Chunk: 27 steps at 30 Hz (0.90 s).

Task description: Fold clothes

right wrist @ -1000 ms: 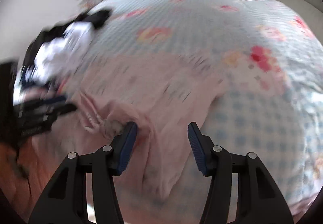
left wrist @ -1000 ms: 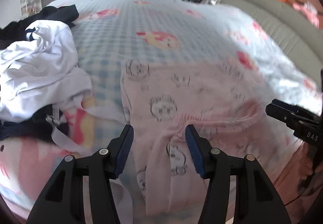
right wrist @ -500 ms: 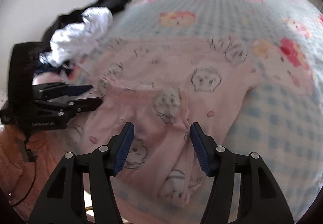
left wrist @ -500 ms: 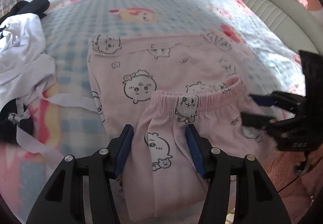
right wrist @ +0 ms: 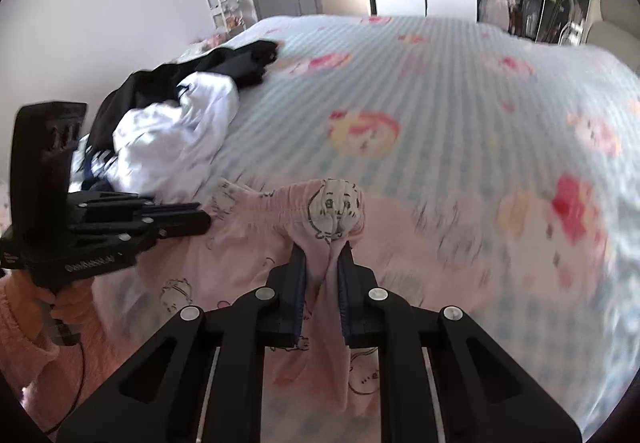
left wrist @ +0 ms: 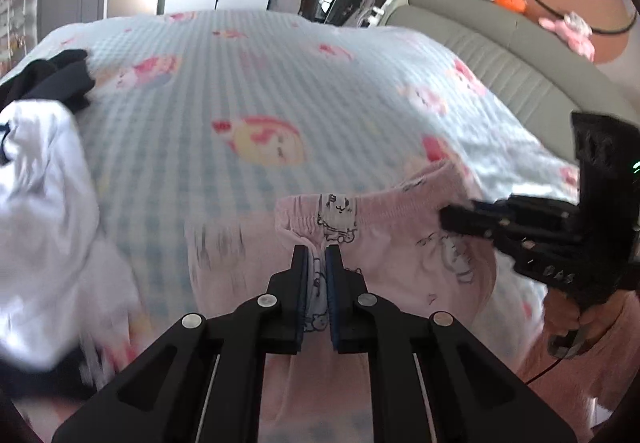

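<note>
Pink pyjama trousers (left wrist: pixel 400 243) with cartoon prints lie at the near edge of the bed. My left gripper (left wrist: pixel 317 255) is shut on the cloth just below the elastic waistband. My right gripper (right wrist: pixel 322 255) is shut on the waistband end, which bunches up above its tips. The trousers also show in the right wrist view (right wrist: pixel 256 255). The right gripper shows at the right of the left wrist view (left wrist: pixel 464 219). The left gripper shows at the left of the right wrist view (right wrist: pixel 192 221).
A pile of white clothes (right wrist: pixel 172 139) and black clothes (right wrist: pixel 224 63) lies on the left of the blue checked bedspread (left wrist: pixel 260 83). A grey padded headboard (left wrist: pixel 500 55) runs along the right. Wardrobes and doors stand beyond the bed.
Both grippers were open above the trousers; both have closed on the waistband cloth and lifted it a little. The views have tilted up toward the far room.
</note>
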{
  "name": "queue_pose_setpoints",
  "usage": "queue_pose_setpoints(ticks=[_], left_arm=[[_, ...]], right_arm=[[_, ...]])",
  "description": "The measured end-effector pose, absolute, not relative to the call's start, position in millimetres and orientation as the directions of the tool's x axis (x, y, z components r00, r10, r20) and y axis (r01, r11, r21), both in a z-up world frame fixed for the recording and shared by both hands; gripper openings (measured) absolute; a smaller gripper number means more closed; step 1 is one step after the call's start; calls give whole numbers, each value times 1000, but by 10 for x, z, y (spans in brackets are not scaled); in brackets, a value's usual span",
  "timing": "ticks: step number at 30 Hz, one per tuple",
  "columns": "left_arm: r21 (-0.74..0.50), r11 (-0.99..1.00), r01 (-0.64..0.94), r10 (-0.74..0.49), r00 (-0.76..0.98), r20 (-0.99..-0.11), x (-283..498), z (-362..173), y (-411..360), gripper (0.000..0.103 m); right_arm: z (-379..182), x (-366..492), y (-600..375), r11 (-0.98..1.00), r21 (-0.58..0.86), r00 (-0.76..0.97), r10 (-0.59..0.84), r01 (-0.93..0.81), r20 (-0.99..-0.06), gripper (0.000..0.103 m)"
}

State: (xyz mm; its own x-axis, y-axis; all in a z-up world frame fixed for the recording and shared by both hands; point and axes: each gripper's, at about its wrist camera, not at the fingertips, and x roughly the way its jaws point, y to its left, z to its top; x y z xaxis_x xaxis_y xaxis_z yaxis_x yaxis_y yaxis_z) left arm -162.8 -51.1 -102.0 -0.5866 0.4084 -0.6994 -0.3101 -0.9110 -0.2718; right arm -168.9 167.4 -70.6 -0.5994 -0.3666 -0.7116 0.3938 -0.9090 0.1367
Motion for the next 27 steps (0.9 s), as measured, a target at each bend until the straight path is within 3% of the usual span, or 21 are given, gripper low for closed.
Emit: queue_pose_setpoints(ticks=[6,8,9,10,12,14,16,22,27], left_arm=[[-272,-931,-242,358,-469,-808,-2246,-1552,-465,13],[-271,-936,-226,346,-431,-834,-2295,-1745,-449,21],[-283,-933,-223,355,-429,-831,-2276,-1779,-457,23],[-303,-929,-212,367,-443,-818,-2241,-1760,-488,25],[-337,-926,-172,377,-494,-784,-2129,-1673,-595,39],[-366,-922,-121,369,-558,-744,-1943,-1548,-747,47],[-401,-913,-77,365,-594,-717,-1723,-1477,-880,47],[-467,-884,-19,396,-560,-728,-1186,-1596,-941,48],[-404,-914,39,325,-526,-786,-1058,-1808,-827,54]], right_arm=[[-1184,-2426,1653,-942,141,-547,-294,305,-784,17],[-1419,-2526,1630,-948,136,-511,-272,287,-815,23],[-1515,-2544,1630,-949,138,-495,-268,282,-827,30],[-1582,-2545,1644,-950,148,-488,-270,276,-830,30],[-1539,-2494,1731,-949,187,-508,-294,252,-810,33],[-1425,-2405,1856,-949,234,-541,-314,212,-780,47],[-1275,-2210,2033,-938,299,-586,-345,178,-733,58],[-1240,-1632,2291,-927,351,-573,-361,133,-736,59],[-1462,-1327,2258,-931,334,-519,-359,144,-776,59]])
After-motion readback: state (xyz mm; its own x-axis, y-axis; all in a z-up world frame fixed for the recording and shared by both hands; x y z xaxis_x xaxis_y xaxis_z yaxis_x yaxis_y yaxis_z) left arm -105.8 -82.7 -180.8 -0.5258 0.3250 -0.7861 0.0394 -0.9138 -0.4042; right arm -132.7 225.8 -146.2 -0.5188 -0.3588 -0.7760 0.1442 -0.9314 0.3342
